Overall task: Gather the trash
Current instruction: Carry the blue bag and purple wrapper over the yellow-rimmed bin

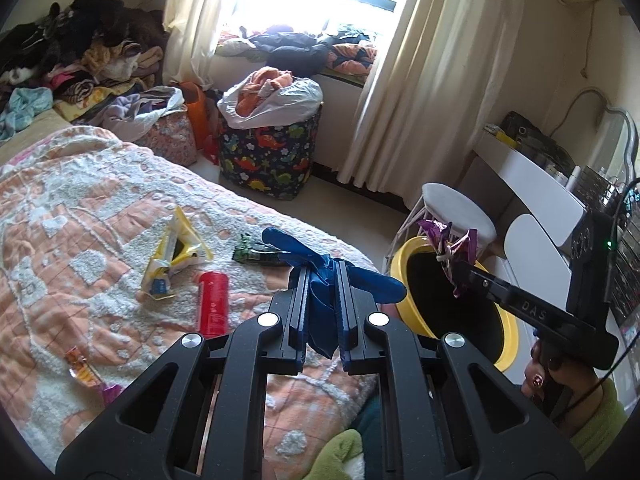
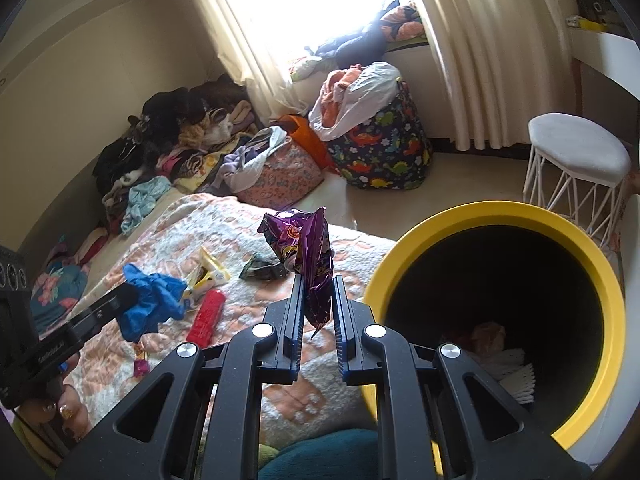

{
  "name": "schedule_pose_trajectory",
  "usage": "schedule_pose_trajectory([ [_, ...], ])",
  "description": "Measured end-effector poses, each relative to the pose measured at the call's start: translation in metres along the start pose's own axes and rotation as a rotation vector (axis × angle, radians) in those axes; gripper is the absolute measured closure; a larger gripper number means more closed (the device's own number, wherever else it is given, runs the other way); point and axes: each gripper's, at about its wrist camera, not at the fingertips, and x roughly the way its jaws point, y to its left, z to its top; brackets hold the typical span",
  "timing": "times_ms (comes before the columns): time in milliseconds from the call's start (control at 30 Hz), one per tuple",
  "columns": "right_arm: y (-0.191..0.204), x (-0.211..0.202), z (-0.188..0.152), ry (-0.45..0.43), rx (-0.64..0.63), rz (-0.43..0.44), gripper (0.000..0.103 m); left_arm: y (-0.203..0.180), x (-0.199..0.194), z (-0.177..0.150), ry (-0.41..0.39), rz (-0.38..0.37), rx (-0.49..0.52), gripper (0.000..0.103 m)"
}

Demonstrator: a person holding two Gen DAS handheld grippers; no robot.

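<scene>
Purple wrapper [image 2: 306, 256] pinched in right gripper [image 2: 316, 304], beside the yellow bin [image 2: 400, 256], not yet dropped. Blue glove [image 1: 320, 280] clamped in left gripper [image 1: 323, 296]. Red can [image 1: 213, 303], yellow packet [image 1: 176, 248], green wrapper [image 1: 256, 250] left on bed [image 1: 80, 208].

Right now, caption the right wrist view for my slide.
Right gripper clamps a purple snack wrapper beside the yellow-rimmed bin, above the littered bed.
</scene>
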Motion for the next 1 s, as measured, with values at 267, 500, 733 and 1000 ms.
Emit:
schedule_pose_trajectory([
  [267,-0.018,-0.006,0.007,-0.022,0.029,-0.027,0.090,-0.019,0.002,-0.002,0.005,-0.030,0.028,0.096],
  [500,-0.029,-0.011,0.010,-0.042,0.049,-0.045,0.090,-0.032,0.005,-0.004,0.011,-0.055,0.050,0.096],
  [733,-0.042,-0.015,0.014,-0.055,0.078,-0.067,0.090,-0.053,0.011,-0.007,0.023,-0.087,0.082,0.096],
  [1000,-0.061,-0.018,0.013,-0.065,0.118,-0.099,0.090,-0.070,0.020,-0.013,0.044,-0.117,0.111,0.096],
])
